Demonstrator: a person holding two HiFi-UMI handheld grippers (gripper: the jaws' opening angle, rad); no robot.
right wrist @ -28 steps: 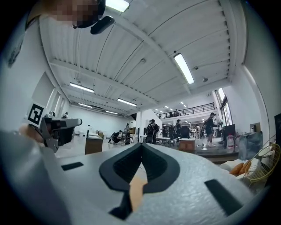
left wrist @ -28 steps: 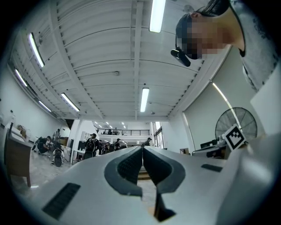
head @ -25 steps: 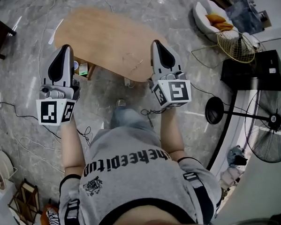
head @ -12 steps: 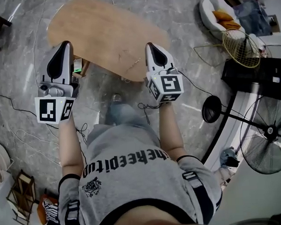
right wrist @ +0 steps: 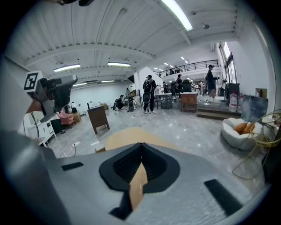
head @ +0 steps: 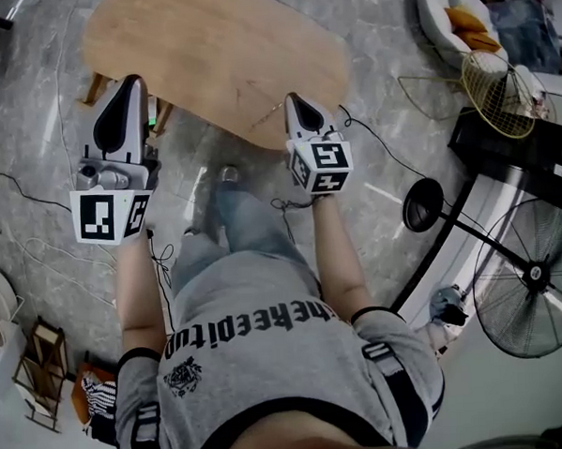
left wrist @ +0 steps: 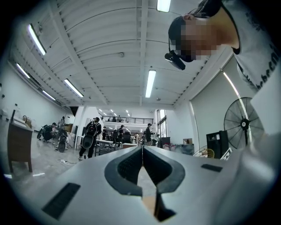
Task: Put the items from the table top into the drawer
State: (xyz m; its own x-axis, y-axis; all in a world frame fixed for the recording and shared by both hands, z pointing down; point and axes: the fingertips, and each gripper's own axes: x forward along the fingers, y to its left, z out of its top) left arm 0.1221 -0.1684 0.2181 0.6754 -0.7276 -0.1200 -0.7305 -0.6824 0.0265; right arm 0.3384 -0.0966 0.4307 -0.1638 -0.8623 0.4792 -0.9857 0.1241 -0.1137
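Table (head: 216, 53) oval, pale wood; floor (head: 31, 119) glossy marble.

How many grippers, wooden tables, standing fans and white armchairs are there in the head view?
grippers: 2 (left gripper, right gripper)
wooden table: 1
standing fan: 1
white armchair: 1
Total: 5

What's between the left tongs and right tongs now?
Head view: between the left tongs and right tongs lies only the wooden tabletop's near part, apparently bare.
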